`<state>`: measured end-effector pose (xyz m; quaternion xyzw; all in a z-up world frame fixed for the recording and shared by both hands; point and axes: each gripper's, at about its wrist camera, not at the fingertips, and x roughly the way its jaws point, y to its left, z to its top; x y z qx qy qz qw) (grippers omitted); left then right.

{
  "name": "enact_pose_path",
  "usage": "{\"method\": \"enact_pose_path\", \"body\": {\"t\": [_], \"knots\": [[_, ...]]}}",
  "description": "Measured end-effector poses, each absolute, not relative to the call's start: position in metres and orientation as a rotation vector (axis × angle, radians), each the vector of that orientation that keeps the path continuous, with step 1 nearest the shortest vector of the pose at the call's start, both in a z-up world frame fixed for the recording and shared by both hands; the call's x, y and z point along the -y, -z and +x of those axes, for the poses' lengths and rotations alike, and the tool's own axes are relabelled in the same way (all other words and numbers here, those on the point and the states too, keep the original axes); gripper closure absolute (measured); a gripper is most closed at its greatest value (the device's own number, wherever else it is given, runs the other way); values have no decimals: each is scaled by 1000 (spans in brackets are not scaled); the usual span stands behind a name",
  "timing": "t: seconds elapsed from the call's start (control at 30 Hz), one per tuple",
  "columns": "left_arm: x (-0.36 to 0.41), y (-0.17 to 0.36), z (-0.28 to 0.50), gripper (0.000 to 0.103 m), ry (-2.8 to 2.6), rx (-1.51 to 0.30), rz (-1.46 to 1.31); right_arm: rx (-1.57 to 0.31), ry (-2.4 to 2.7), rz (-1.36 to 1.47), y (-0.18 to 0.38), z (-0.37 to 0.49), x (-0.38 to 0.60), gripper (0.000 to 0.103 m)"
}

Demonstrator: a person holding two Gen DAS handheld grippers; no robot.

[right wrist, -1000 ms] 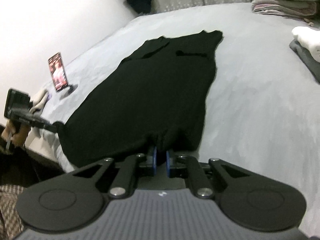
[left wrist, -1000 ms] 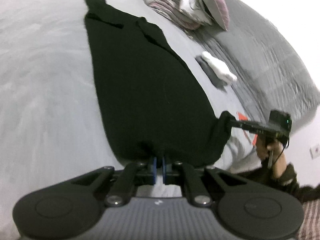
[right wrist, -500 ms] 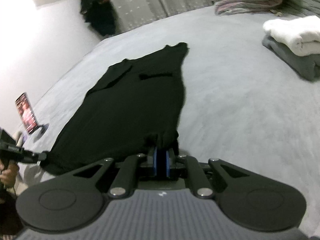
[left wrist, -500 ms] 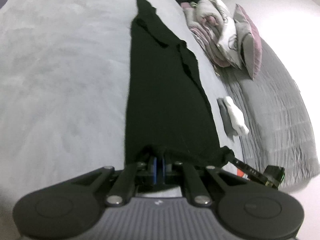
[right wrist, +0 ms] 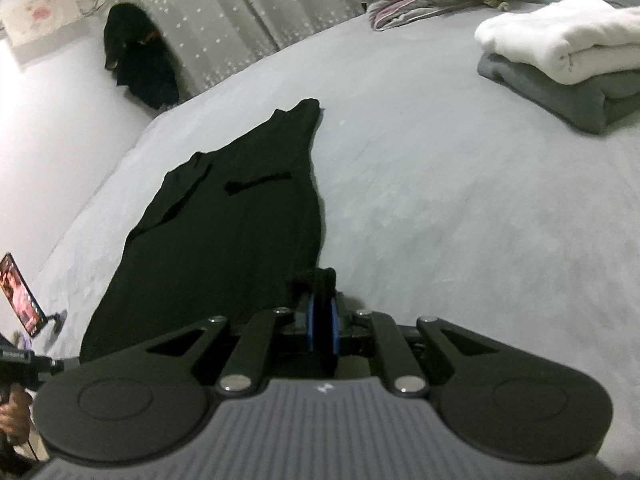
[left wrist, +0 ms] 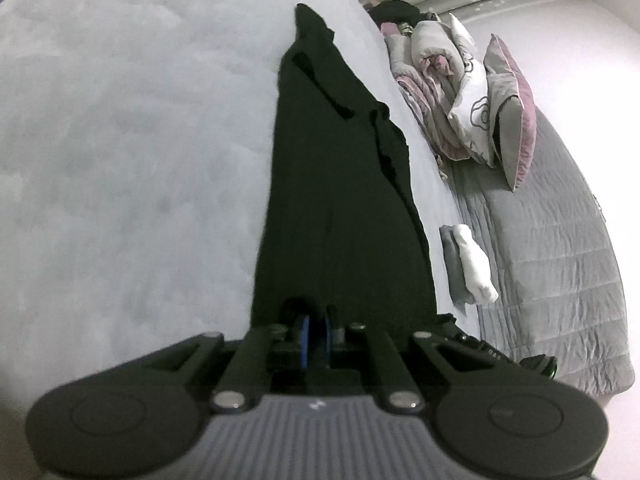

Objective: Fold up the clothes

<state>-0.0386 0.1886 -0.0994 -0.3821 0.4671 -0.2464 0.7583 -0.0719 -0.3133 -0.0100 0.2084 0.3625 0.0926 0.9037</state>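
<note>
Two grippers are seen at the near hem of a long black garment (left wrist: 336, 200) that is spread lengthwise over a pale grey bed cover (left wrist: 120, 160), its narrow far end reaching toward the curtain (right wrist: 224, 12). In the left wrist view, the left gripper (left wrist: 316, 334) is set at the near left corner of the hem; its blue pads are parting by a narrow gap, with dark cloth bunched just ahead of them, and whether the pads press on it cannot be told. In the right wrist view, the right gripper (right wrist: 323, 322) is closed narrowly on the near right corner of the hem, a dark fold being pinched between the blue pads. A folded white towel (right wrist: 560, 36) is stacked on a folded grey one (right wrist: 568, 96) at the far right. Rolled bedding and pillows (left wrist: 460, 92) are piled beyond. A lit phone on a stand (right wrist: 20, 296) is seen at the left edge of the bed, and a hand (right wrist: 12, 408) below it.
</note>
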Motion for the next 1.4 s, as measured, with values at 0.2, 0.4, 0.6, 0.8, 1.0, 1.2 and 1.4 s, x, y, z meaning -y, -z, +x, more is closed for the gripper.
{"method": "enact_pose_path", "body": {"t": [0.2,0.4,0.6,0.8,1.0,1.2,1.4], "knots": [[-197,89,-38,68,516,-939,-824,-745,-180,456,11,-68,314,94],[-187,74,-40,65,461,-872,-650,-734,-175,484,13,-64,314,91],[-161,60,-48,64,481,-828,-362,-735,-175,500,13,-61,313,84],[-150,61,-49,67,454,-802,-248,-750,-180,485,15,-64,310,56],[-146,60,-53,81,425,-779,-221,-738,-182,368,13,-72,293,57],[-146,55,-59,98,406,-732,-218,-707,-164,269,13,-76,277,88],[-150,44,-59,100,380,-657,-238,-637,-142,229,7,-79,271,90]]}}
